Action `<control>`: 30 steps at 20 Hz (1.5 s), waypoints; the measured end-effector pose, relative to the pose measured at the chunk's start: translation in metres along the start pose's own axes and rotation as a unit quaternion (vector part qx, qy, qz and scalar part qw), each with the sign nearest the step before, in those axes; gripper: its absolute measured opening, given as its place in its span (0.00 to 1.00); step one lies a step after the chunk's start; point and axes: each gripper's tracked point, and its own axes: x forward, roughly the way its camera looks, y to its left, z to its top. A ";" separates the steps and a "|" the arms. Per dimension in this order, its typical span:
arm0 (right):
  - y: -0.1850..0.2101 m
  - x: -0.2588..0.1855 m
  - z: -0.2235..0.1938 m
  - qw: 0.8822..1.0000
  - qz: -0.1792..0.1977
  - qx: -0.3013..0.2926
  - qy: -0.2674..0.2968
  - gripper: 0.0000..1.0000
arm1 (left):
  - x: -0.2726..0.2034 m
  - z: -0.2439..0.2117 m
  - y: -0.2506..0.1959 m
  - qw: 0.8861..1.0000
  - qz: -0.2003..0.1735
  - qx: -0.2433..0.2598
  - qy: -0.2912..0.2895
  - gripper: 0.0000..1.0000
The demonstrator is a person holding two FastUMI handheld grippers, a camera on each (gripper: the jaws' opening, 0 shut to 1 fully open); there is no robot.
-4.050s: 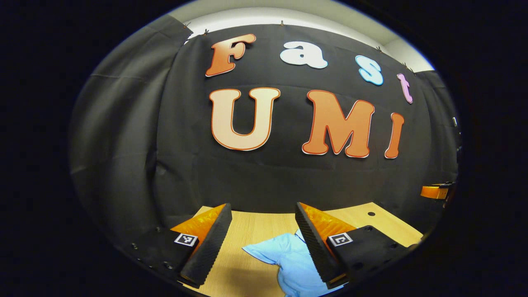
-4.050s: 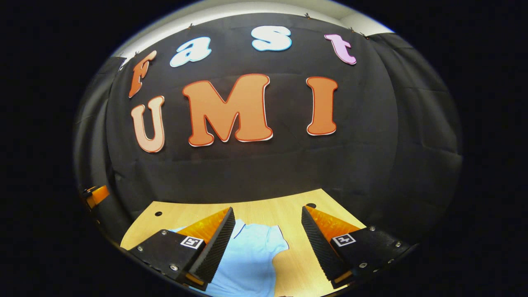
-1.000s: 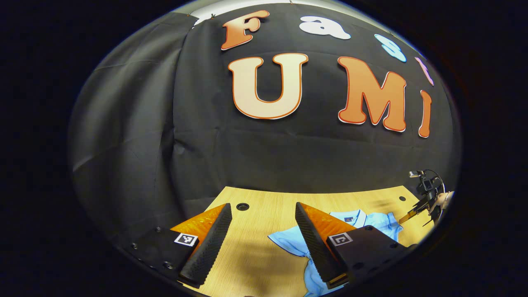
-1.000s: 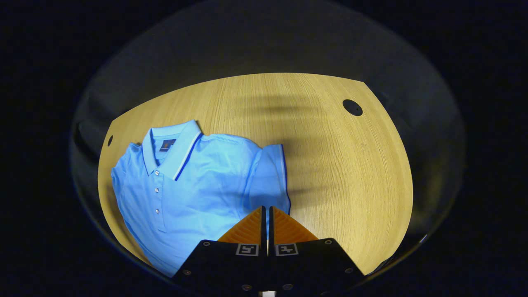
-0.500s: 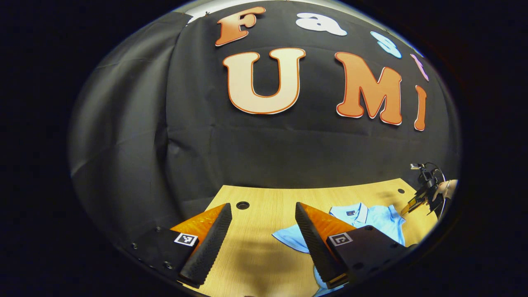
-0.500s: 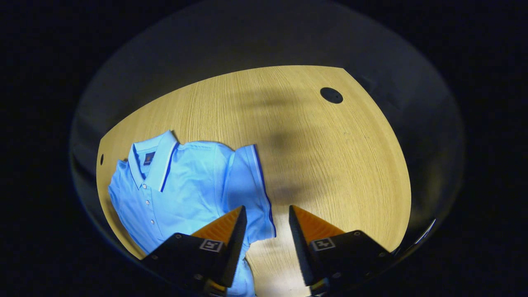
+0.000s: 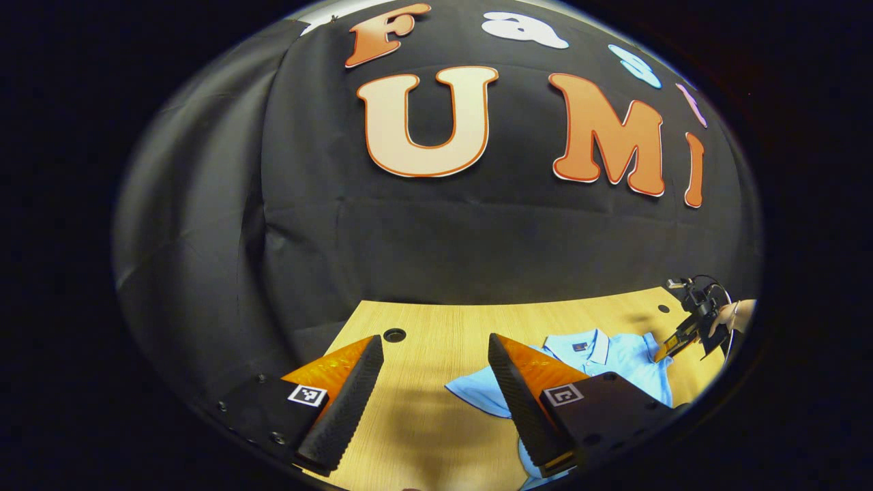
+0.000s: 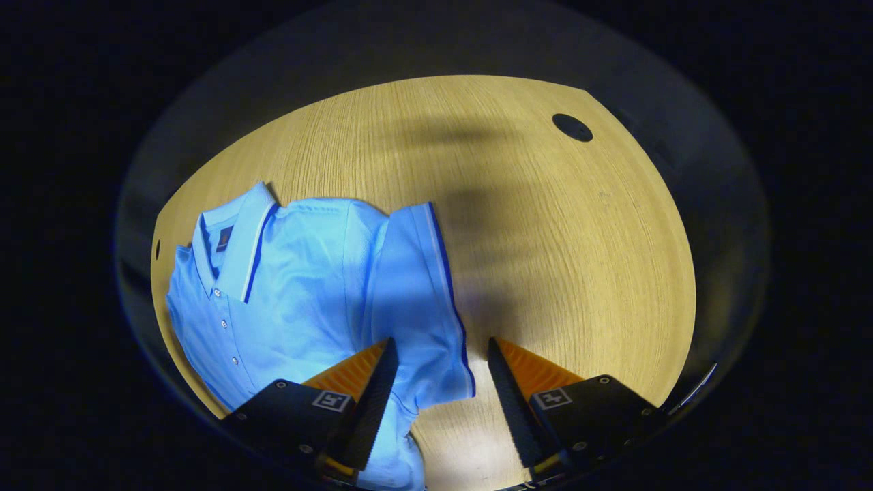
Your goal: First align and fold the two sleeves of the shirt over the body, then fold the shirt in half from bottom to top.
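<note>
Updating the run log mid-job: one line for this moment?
right tool: open over sleeve | left tool: open, idle | light blue polo shirt: flat on wooden table | sleeves unfolded

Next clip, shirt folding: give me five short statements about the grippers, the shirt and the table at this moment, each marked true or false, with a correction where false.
1. The right gripper is open, its fingers apart over a sleeve. True.
2. The shirt is red. False: it is light blue.
3. The left gripper is clamped on the collar. False: it is open above the wooden table, holding nothing.
4. The collar has a narrow white stripe along its edge. True.
5. The shirt is already folded in half, bottom to top. False: collar, placket buttons and sleeve lie exposed.
</note>
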 end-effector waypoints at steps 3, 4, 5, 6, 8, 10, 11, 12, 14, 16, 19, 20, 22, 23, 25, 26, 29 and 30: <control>0.004 0.002 0.000 1.000 0.001 0.001 -0.009 0.51 | 0.002 0.001 0.002 1.000 0.008 0.005 -0.002 1.00; 0.005 0.003 0.001 1.000 0.001 0.005 -0.015 0.41 | 0.003 0.002 0.003 1.000 0.008 0.006 -0.002 0.99; 0.008 0.002 0.003 1.000 0.004 0.009 -0.023 0.24 | 0.003 0.001 0.003 1.000 0.007 0.007 -0.002 0.99; 0.008 0.002 0.005 0.999 0.004 0.018 -0.034 0.12 | 0.004 0.001 0.003 1.000 0.005 0.006 -0.001 0.99; 0.010 0.000 0.006 0.998 0.006 0.036 -0.046 0.03 | 0.006 -0.001 0.006 1.000 0.005 0.005 0.003 1.00; 0.010 -0.008 0.008 0.998 0.001 0.035 -0.060 0.01 | 0.009 -0.003 0.012 1.000 0.005 0.006 0.005 1.00; 0.012 -0.015 0.010 0.997 0.003 0.036 -0.068 0.01 | 0.008 -0.003 0.016 1.000 0.005 0.006 0.004 0.99; 0.016 -0.025 0.009 0.997 0.006 0.033 -0.072 0.00 | 0.007 -0.001 0.019 1.000 0.004 0.004 0.003 0.99; 0.029 -0.041 0.007 0.996 0.017 0.029 -0.079 0.00 | 0.008 -0.001 0.026 1.000 0.001 -0.001 0.001 0.99; 0.051 -0.056 0.004 0.995 0.033 0.019 -0.090 0.00 | 0.006 -0.001 0.034 1.000 -0.002 -0.004 -0.001 0.99; 0.087 -0.074 -0.001 0.993 0.051 -0.002 -0.102 0.01 | 0.005 0.003 0.048 1.000 -0.004 -0.005 -0.006 0.99; 0.102 -0.078 -0.003 0.993 0.058 -0.008 -0.102 0.00 | 0.003 0.003 0.052 1.000 -0.004 -0.006 -0.008 0.99; 0.128 -0.083 -0.008 0.992 0.069 -0.016 -0.103 0.00 | 0.001 0.002 0.062 1.000 -0.005 -0.009 -0.010 0.99; 0.141 -0.085 -0.010 0.992 0.076 -0.019 -0.104 0.01 | 0.001 0.003 0.066 1.000 -0.005 -0.010 -0.009 0.99; 0.168 -0.089 -0.016 0.990 0.088 -0.027 -0.103 0.00 | -0.001 0.001 0.077 1.000 -0.004 -0.011 -0.009 0.99; 0.180 -0.090 -0.019 0.990 0.094 -0.031 -0.101 0.00 | 0.000 -0.001 0.082 1.000 -0.003 -0.013 -0.007 1.00; 0.215 -0.091 -0.030 0.988 0.110 -0.045 -0.098 0.01 | -0.001 -0.008 0.095 1.000 -0.001 -0.023 -0.001 0.99; 0.229 -0.090 -0.035 0.987 0.119 -0.050 -0.095 0.01 | 0.000 -0.010 0.098 1.000 0.000 -0.024 0.002 1.00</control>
